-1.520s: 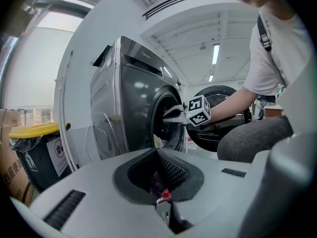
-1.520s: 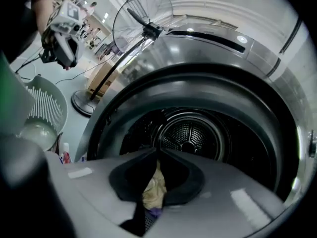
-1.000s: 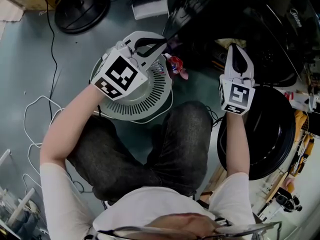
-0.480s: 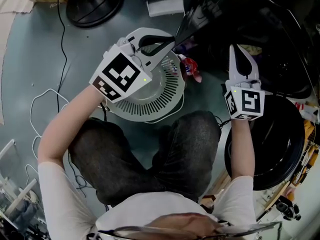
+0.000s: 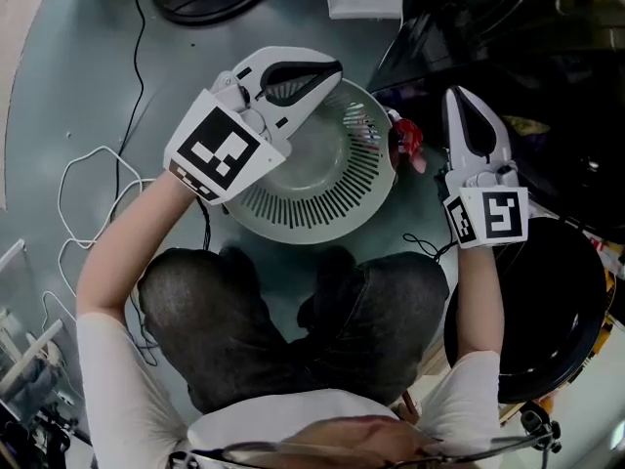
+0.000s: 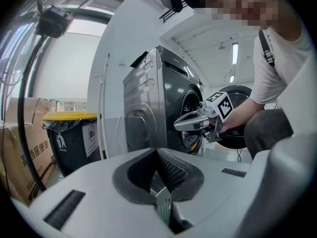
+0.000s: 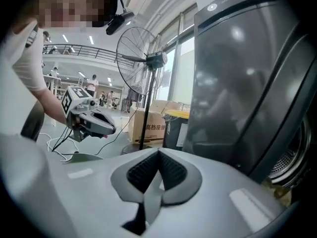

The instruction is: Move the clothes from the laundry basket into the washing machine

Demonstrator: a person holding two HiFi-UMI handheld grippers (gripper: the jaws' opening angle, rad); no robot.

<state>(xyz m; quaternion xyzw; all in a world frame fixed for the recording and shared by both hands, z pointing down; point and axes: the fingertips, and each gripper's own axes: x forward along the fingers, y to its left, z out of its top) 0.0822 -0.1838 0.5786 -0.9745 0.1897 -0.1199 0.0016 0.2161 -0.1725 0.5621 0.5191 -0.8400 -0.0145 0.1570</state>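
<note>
The white slotted laundry basket [image 5: 293,208] stands on the floor in front of the person's knees, and I see no clothes inside it. My left gripper [image 5: 330,68] hangs over its far rim, shut with nothing between the pads [image 6: 171,170]. The right gripper [image 5: 457,98] is right of the basket, shut and empty, pointing toward the dark washing machine [image 5: 547,57]. Each gripper shows in the other's view: the right gripper [image 6: 195,122] before the machine's opening, the left gripper [image 7: 91,124] at the left. A small red item [image 5: 404,137] lies beside the basket.
The machine's round black door [image 5: 532,301] hangs open at the lower right. White cables [image 5: 83,179] trail on the floor at the left. A standing fan [image 7: 146,63], cardboard boxes [image 7: 148,128] and a yellow-rimmed bin [image 6: 69,133] stand near the machine [image 6: 163,108].
Both grippers have drawn back from the washing machine toward the basket. The left one now hangs over the basket's far rim, and the right one has come down beside it.
</note>
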